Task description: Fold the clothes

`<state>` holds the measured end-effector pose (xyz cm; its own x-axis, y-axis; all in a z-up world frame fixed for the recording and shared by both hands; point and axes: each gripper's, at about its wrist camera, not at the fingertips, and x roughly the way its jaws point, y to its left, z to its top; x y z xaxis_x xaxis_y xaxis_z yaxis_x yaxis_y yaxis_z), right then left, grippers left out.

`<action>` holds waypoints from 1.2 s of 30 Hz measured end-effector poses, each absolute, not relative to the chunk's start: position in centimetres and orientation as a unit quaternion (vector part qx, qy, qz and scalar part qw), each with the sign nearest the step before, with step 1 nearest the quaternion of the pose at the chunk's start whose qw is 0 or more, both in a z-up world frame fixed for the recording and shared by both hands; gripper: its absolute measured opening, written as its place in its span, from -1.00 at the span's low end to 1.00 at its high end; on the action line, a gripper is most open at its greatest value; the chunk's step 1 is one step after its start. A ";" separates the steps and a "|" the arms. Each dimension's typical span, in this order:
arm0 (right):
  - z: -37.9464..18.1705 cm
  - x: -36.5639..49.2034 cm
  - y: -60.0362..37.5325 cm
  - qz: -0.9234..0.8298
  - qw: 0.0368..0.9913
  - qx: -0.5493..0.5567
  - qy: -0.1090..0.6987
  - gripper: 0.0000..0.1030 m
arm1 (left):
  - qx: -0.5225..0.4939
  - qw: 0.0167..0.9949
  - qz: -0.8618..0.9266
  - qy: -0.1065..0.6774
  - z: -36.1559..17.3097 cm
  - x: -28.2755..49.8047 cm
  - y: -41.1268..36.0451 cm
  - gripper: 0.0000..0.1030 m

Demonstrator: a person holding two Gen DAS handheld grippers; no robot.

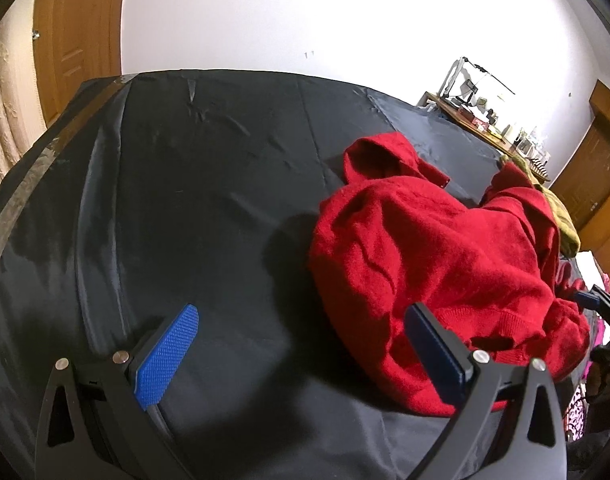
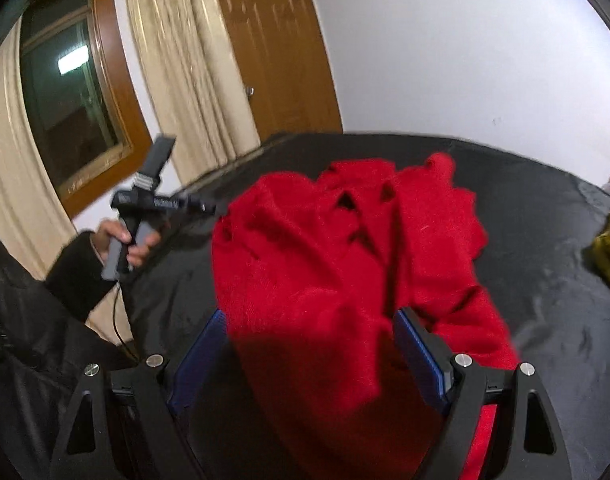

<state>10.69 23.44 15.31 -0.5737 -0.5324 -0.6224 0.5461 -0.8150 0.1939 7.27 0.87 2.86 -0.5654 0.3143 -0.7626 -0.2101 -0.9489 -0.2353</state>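
A crumpled red knit sweater (image 1: pixel 437 256) lies in a heap on the black sheet (image 1: pixel 185 200), right of centre. My left gripper (image 1: pixel 301 356) hovers open at the heap's near left edge. Its right finger (image 1: pixel 437 356) overlaps the sweater's hem, and only black sheet shows between the jaws. In the right wrist view the red sweater (image 2: pixel 345 264) bulges up between the wide-apart blue pads (image 2: pixel 419 356) of my right gripper (image 2: pixel 309 360), which is open around the cloth. A hand (image 2: pixel 125 240) holds the left gripper's handle at the left.
An olive-yellow garment (image 1: pixel 561 212) lies beyond the sweater at the sheet's right side. A cluttered wooden table (image 1: pixel 485 120) stands behind it. Curtains (image 2: pixel 177 60), a window (image 2: pixel 65 100) and a wooden door (image 2: pixel 277 48) line the far wall. Pink patterned cloth (image 1: pixel 577 408) sits at the right edge.
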 end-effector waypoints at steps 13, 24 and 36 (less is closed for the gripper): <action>15.7 12.9 21.5 -0.760 0.521 0.389 -0.013 0.69 | -0.461 0.137 0.873 -0.078 1.6 6.9 0.4 1.00; 17.4 9.2 20.5 -0.822 0.402 0.393 0.097 0.69 | -0.456 0.142 0.876 -0.061 2.0 7.5 1.6 1.00; 13.3 8.0 17.5 -0.783 0.378 0.453 0.197 -0.46 | -0.461 0.128 0.875 -0.077 1.8 7.4 0.3 1.00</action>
<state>8.01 17.51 13.31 -0.3031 -0.4126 -0.8590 0.7705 -0.6365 0.0338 7.45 0.33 1.75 -0.5432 0.2944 -0.7863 -0.1531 -0.9555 -0.2521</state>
